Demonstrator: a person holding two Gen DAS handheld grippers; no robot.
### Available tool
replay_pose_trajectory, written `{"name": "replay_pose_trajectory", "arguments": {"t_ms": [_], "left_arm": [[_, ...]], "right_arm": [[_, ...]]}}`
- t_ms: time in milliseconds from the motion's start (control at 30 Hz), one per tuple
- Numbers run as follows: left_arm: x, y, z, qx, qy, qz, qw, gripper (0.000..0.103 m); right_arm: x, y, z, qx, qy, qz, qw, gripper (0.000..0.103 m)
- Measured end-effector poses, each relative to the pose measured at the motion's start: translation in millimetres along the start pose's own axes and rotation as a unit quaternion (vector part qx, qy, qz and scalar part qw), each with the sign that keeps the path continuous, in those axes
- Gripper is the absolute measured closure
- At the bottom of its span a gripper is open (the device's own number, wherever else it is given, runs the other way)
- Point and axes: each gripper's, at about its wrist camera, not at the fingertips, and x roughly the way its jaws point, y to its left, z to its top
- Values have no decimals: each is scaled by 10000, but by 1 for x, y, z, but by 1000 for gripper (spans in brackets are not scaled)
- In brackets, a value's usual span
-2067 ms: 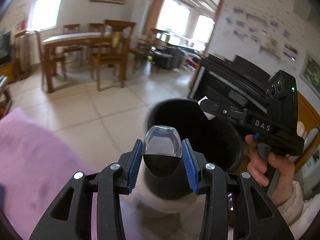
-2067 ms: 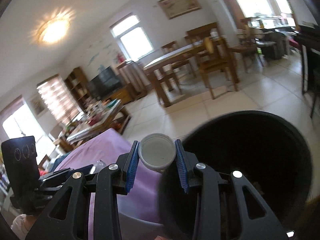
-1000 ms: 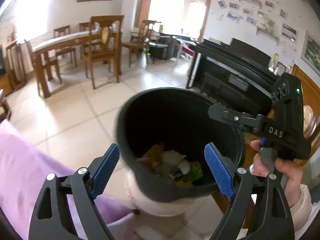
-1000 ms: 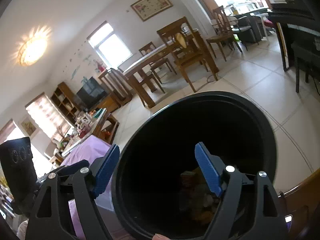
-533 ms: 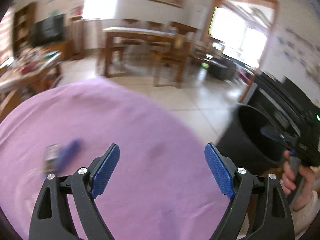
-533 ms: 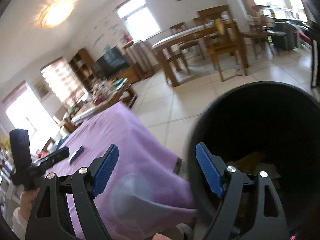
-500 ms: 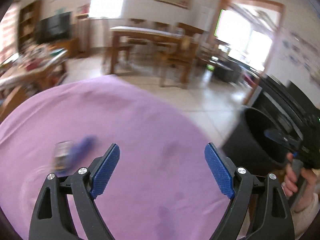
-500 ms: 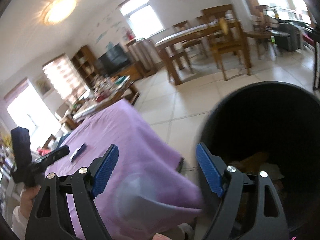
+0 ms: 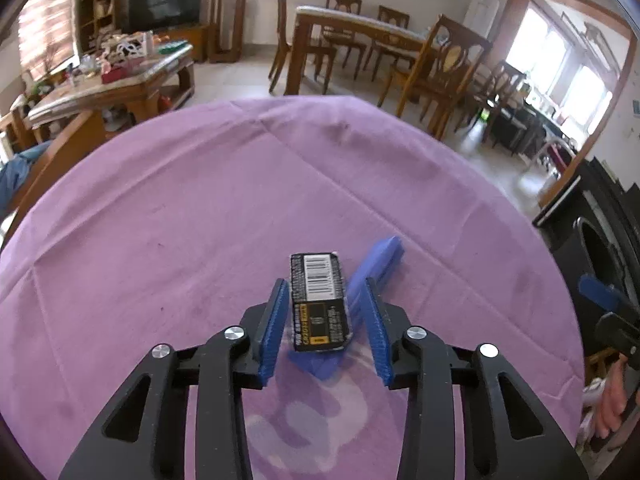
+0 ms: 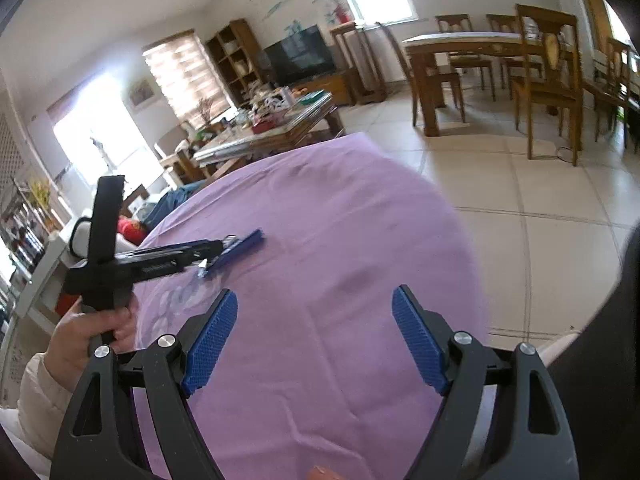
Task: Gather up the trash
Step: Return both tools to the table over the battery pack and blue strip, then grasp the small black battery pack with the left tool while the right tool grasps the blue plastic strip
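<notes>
In the left wrist view the left gripper (image 9: 326, 316) sits low at centre frame over the purple tablecloth (image 9: 200, 208), its blue pads (image 9: 274, 326) narrowed around a small black packet (image 9: 318, 300) with a white barcode label. The packet lies between the pads; the left pad looks to be against its edge, while a slim gap shows on the right side, so a firm grip cannot be confirmed. A blue wrapper (image 9: 376, 266) lies on the cloth just right of the packet, running up toward the right, with its lower part passing under the packet. At the right edge of that frame the black trash bin (image 9: 600, 248) stands beside the table. In the right wrist view the right gripper (image 10: 316, 336) hovers over the cloth at the bottom of the frame, pads spread wide with nothing between them. The left gripper shows at middle left there, its tip at the blue wrapper (image 10: 240, 246).
</notes>
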Motion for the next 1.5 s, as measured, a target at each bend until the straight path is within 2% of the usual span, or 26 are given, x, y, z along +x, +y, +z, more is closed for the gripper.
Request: {"name": "replay_pose_trajectory", "arguments": {"t_ms": [67, 300, 333, 400, 433, 567, 600, 633, 667, 700, 767, 933, 967, 1000, 1033, 1100, 1233, 1267, 1300, 1333, 1367, 1433, 1500], "left_arm": [[2, 6, 3, 112, -48, 98, 9999, 73], [4, 20, -1, 47, -152, 24, 9999, 75], [3, 17, -4, -10, -171, 55, 9998, 85], [-2, 28, -8, -257, -196, 78, 9994, 89], [-6, 35, -12, -390, -233, 63, 9989, 89], [-14, 53, -14, -693, -340, 102, 9970, 90], [-15, 54, -14, -737, -344, 24, 9967, 90], [-17, 54, -15, -777, -345, -131, 9963, 90], [-18, 53, -15, -760, -333, -196, 9964, 90], [-18, 51, -16, -714, -302, -207, 9968, 90], [-16, 50, -17, -652, -240, -264, 9972, 89], [-13, 35, -20, -338, -182, -426, 9984, 89], [-13, 31, -20, -248, -180, -445, 9985, 87], [-11, 28, -21, -179, -161, -428, 9988, 71], [-9, 23, -22, -93, -128, -354, 9992, 48], [-7, 14, -23, 122, -129, -146, 9997, 34], [3, -1, -23, 549, -114, 395, 9976, 33], [4, -3, -22, 582, -108, 424, 9973, 33], [4, -1, -21, 571, -119, 429, 9974, 41], [3, 2, -19, 517, -158, 510, 9972, 66], [1, 6, -17, 448, -193, 597, 9970, 77], [-2, 17, -16, 213, -232, 490, 9983, 90], [-4, 24, -16, 45, -248, 386, 9989, 96]], "right_arm": [[15, 14, 6, -130, 139, 10, 9998, 24], [67, 50, 31, -423, 668, 71, 9968, 25], [75, 54, 33, -424, 748, 87, 9963, 25], [92, 62, 36, -433, 924, 120, 9947, 27], [99, 66, 38, -447, 983, 119, 9941, 32], [129, 82, 42, -479, 1287, 119, 9905, 41], [133, 84, 43, -475, 1325, 102, 9900, 41], [135, 87, 45, -506, 1300, 58, 9902, 47], [139, 92, 47, -559, 1312, 2, 9898, 57], [140, 94, 46, -585, 1311, -37, 9896, 61], [143, 100, 45, -735, 1308, -162, 9885, 77], [138, 101, 44, -928, 1182, -293, 9882, 89], [133, 99, 43, -907, 1126, -334, 9889, 90], [133, 96, 44, -865, 1102, -336, 9896, 90], [131, 91, 47, -815, 1081, -334, 9902, 90], [125, 83, 47, -721, 1029, -343, 9915, 90], [122, 69, 44, -600, 1078, -294, 9919, 89], [124, 68, 43, -591, 1120, -258, 9916, 87], [125, 67, 41, -583, 1157, -228, 9913, 87], [125, 68, 40, -650, 1146, -243, 9910, 87], [125, 72, 40, -767, 1138, -292, 9901, 87], [127, 77, 39, -942, 1115, -373, 9886, 87], [128, 81, 36, -1128, 1076, -457, 9867, 87]]}}
